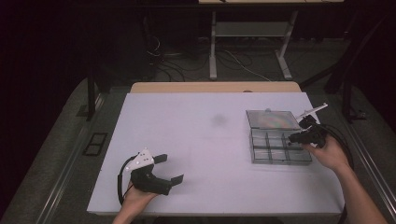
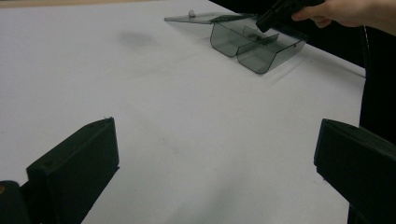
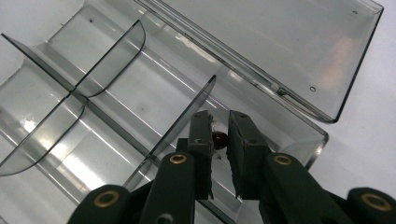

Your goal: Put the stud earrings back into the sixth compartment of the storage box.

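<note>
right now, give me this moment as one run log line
right gripper: shut on small dark red bead, over a compartment of the clear divided box | lid: open | left gripper: open, nothing between jaws

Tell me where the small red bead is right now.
The red bead sits pinched between the right gripper's jaws, over a corner compartment of the clear box, beside its open lid.

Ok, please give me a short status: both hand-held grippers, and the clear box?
Left hand-held gripper open, on the table. Right hand-held gripper shut on a small dark red bead, over a compartment of the clear divided box. Lid open; nothing in the way.
</note>
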Motion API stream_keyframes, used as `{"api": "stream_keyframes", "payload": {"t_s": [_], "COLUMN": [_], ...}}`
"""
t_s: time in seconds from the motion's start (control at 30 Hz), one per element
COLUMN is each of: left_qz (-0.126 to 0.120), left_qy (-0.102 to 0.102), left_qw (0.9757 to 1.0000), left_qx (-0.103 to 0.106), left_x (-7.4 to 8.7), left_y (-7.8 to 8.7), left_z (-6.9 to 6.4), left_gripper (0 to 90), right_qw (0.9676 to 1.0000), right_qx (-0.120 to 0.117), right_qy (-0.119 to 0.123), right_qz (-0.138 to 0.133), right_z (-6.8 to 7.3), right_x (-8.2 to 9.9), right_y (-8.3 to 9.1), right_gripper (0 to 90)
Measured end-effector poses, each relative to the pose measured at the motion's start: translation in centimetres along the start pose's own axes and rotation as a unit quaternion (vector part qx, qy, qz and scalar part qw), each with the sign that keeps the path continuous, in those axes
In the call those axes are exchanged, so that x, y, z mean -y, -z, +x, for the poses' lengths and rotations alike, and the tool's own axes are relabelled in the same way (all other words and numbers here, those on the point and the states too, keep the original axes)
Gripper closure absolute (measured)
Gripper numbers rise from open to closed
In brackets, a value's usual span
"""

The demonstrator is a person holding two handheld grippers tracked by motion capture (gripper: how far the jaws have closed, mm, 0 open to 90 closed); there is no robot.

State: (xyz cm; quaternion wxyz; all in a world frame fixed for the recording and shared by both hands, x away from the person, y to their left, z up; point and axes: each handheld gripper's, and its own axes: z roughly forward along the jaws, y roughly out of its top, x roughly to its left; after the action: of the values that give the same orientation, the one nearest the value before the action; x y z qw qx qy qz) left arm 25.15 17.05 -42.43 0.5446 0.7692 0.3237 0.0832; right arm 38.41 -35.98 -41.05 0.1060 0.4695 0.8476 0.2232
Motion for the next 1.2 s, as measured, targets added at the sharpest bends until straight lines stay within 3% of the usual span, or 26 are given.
{"api": "stream_keyframes", "payload": {"t_s": [0.2, 0.33, 0.53, 0.7, 0.87, 0.93, 1.2], "left_qz": [0.001, 0.001, 0.000, 0.003, 0.004, 0.005, 0.005], "left_qy": [0.000, 0.000, 0.000, -0.001, -0.001, -0.002, -0.003], "left_qw": [1.0000, 1.0000, 1.0000, 1.0000, 1.0000, 1.0000, 1.0000], "left_qx": [0.001, 0.002, 0.002, 0.004, 0.006, 0.006, 0.005], "left_x": [0.0, 0.0, 0.0, 0.0, 0.0, 0.0, 0.0], "left_y": [0.0, -0.1, 0.0, -0.1, -0.3, -0.3, -0.2], "left_z": [0.0, -0.1, -0.1, -0.2, -0.2, -0.3, -0.2], "left_gripper": [0.0, 0.0, 0.0, 0.0, 0.0, 0.0, 0.0], "right_qw": [1.0000, 0.9997, 0.9983, 0.9946, 0.9915, 0.9896, 0.9798], "right_qx": [0.004, 0.001, 0.013, 0.006, -0.001, -0.014, -0.066], "right_qy": [-0.002, -0.002, -0.008, -0.027, -0.024, -0.029, -0.035], "right_qz": [-0.005, -0.025, -0.057, -0.100, -0.128, -0.140, -0.185], "right_z": [0.7, 1.4, 3.0, 4.5, 6.1, 6.7, 9.3], "right_x": [0.0, 0.1, 0.5, 1.3, 2.4, 2.9, 5.2], "right_y": [0.5, 1.6, 3.2, 4.4, 5.1, 5.3, 5.6], "right_gripper": [71.2, 66.4, 46.7, 27.7, 10.6, 0.8, 0.6]}}
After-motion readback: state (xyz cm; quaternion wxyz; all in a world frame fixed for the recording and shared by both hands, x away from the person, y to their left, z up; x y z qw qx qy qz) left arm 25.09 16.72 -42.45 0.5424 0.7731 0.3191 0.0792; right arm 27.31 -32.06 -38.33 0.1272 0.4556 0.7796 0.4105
